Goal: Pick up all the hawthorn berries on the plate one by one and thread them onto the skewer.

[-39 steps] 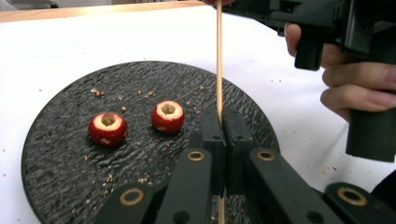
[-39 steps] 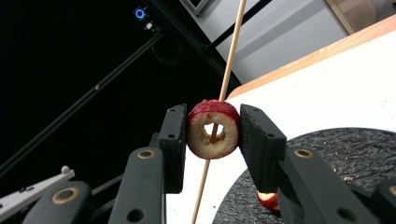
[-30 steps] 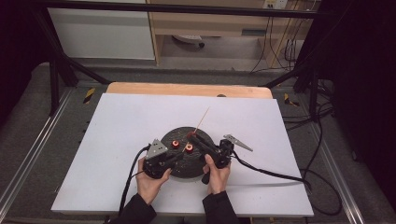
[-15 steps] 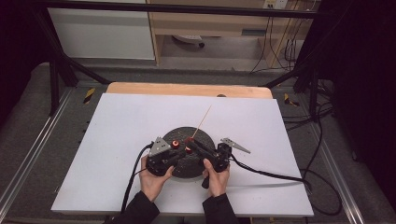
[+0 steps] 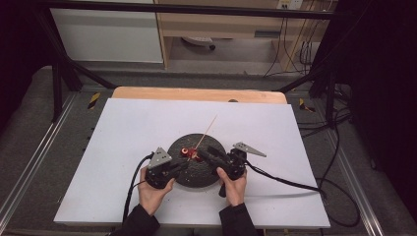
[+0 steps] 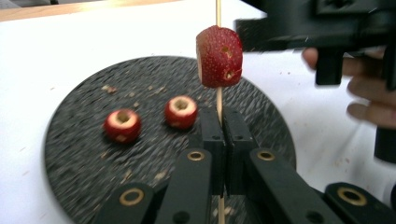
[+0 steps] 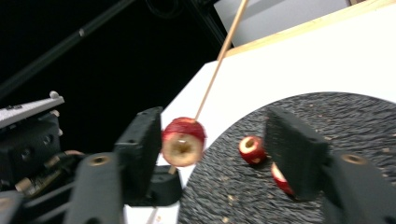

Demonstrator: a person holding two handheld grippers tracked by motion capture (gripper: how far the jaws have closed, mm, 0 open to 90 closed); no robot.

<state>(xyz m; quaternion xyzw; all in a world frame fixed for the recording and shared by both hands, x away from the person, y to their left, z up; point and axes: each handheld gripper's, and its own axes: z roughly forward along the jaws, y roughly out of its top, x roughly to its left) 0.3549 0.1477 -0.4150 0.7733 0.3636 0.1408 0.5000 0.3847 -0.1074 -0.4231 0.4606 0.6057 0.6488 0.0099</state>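
Red fruit piece (image 6: 219,56) now rides up your skewer (image 6: 218,100), lifted off the plate (image 6: 70,135). Your left gripper (image 6: 224,135) clamps the skewer; your right gripper (image 7: 215,149) stands apart around the piece, ready to push it along.

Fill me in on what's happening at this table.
A person is threading red fruit pieces onto a skewer. The left gripper is shut on the skewer, which carries one piece. The right gripper is open, its jaws either side of that piece. Two more pieces lie on the dark round board.
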